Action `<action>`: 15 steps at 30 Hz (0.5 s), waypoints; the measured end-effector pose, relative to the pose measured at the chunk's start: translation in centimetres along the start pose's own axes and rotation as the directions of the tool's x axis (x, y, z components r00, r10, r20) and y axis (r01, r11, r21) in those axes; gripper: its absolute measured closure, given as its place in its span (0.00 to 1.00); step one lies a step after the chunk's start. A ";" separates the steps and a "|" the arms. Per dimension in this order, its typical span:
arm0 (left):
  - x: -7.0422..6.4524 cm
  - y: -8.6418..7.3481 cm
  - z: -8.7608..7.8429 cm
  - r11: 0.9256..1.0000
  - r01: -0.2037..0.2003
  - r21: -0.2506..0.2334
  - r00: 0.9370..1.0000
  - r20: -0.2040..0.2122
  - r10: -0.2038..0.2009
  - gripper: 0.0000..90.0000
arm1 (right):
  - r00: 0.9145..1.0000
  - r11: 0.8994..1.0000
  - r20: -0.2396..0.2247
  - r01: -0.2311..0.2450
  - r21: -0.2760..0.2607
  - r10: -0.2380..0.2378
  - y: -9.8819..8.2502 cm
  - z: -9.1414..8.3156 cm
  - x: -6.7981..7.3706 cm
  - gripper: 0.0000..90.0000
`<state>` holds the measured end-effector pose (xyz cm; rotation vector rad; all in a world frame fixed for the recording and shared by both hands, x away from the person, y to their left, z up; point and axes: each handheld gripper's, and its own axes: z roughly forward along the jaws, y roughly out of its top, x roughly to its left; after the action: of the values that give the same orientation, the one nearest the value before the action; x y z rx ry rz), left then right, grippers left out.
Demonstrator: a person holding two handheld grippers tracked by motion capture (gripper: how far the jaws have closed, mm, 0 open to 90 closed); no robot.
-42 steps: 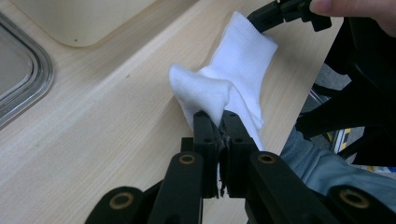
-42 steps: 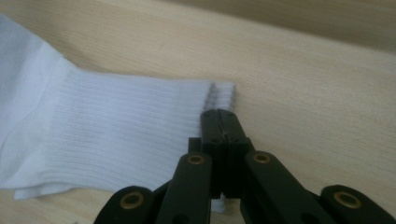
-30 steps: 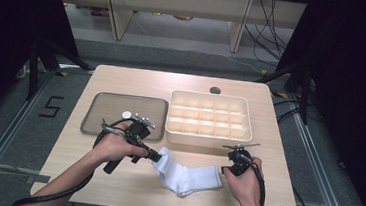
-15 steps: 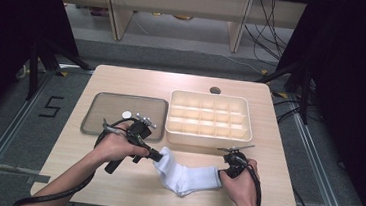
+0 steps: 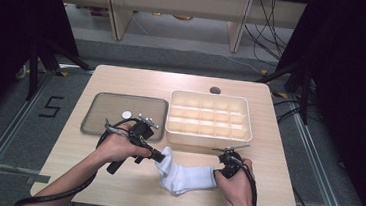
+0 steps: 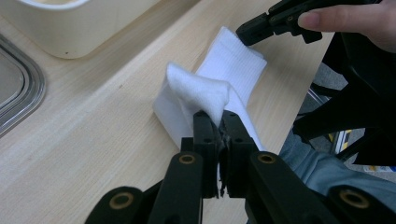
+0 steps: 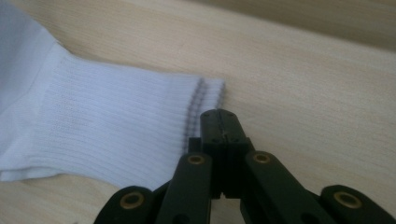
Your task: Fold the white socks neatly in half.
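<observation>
on my far left, at about nine o'clock on the pale wooden table (image 5: 123, 77), lies the shallow grey metal tray (image 5: 100, 121) with rounded corners, a small white round piece (image 5: 127, 114) resting on it near its right side. just below the tray's lower right corner my left gripper (image 5: 160, 156) is clenched on one end of the white ribbed cotton sock (image 5: 187, 178); in the left gripper view the black jaws stand pressed together with a bunched fold of the sock (image 6: 205, 93) pinched between them and lifted off the wood. the sock itself sits at about six o'clock on the table, near the front edge, stretching from my left gripper towards the right one, with most of its length lying flat. above it, at about one o'clock from the sock, stands the cream plastic organiser box (image 5: 209, 121) with its grid of small compartments, just beside the tray. further right, my right gripper (image 5: 218, 172) is at the sock's cuff end; in the right gripper view its jaws (image 7: 219, 122) are closed tight together right at the cuff's edge (image 7: 205, 100), touching the ribbed hem, though i cannot tell whether any fabric is caught between them. at twelve o'clock a small dark round hole (image 5: 215, 90) marks the table's far edge.
</observation>
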<state>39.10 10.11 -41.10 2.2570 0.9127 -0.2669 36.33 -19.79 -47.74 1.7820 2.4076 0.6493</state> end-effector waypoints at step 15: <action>0.0 0.4 0.2 1.000 0.002 -0.004 1.000 -0.003 -0.002 0.96 | 1.000 1.000 -0.018 0.024 -0.003 -0.024 0.1 0.0 1.2 1.00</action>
<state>39.38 9.78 -40.99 2.2538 0.9169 -0.2625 36.08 -18.67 -47.52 1.7508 2.4340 0.6686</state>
